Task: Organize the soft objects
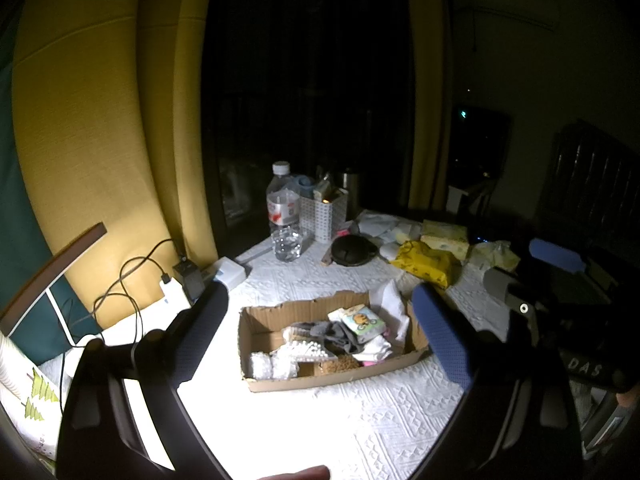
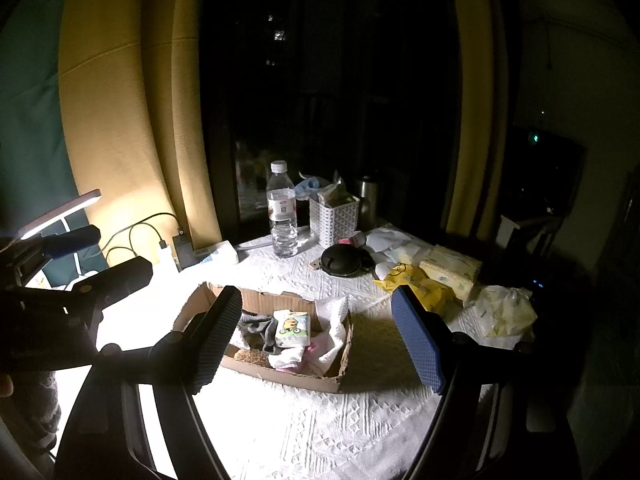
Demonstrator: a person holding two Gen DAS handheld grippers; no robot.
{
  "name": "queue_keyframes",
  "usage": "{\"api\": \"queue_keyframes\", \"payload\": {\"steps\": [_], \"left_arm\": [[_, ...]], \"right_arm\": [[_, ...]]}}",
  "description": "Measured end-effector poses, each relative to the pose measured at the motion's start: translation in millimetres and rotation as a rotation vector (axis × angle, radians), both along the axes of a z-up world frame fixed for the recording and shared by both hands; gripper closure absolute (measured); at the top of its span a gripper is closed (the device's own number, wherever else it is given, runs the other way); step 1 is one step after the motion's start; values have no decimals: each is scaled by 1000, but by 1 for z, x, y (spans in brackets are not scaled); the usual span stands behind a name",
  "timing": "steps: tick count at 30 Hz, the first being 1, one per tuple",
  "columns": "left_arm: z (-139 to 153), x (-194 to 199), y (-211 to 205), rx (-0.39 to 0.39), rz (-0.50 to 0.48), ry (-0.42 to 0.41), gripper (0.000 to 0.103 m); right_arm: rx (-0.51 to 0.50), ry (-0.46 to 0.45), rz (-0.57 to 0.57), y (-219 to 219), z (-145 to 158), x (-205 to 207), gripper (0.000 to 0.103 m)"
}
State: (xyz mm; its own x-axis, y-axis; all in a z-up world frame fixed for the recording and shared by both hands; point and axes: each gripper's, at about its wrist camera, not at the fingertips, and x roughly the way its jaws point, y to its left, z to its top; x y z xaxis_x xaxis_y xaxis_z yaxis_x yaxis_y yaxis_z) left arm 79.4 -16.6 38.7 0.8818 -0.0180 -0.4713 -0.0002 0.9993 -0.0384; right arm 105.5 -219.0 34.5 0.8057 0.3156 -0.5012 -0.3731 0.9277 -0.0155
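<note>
Socks fill the cardboard box mid-tablecloth; left gripper and right gripper both gape wide, grasping nothing.

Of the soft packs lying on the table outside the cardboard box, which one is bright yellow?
The yellow pack just right of the round black case. The tissue packs behind it are pale cream, and the crumpled one at far right is whitish.
</note>
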Motion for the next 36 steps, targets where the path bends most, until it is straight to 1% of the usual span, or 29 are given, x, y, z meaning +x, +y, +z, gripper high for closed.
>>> {"api": "queue_keyframes", "payload": {"steps": [22, 36], "left_arm": [[4, -3, -3, -3, -3, -8, 9], [3, -4, -4, 1, -14, -27, 9]], "right_arm": [[2, 1, 5, 0, 2, -1, 23], [1, 6, 2, 3, 3, 1, 23]]}}
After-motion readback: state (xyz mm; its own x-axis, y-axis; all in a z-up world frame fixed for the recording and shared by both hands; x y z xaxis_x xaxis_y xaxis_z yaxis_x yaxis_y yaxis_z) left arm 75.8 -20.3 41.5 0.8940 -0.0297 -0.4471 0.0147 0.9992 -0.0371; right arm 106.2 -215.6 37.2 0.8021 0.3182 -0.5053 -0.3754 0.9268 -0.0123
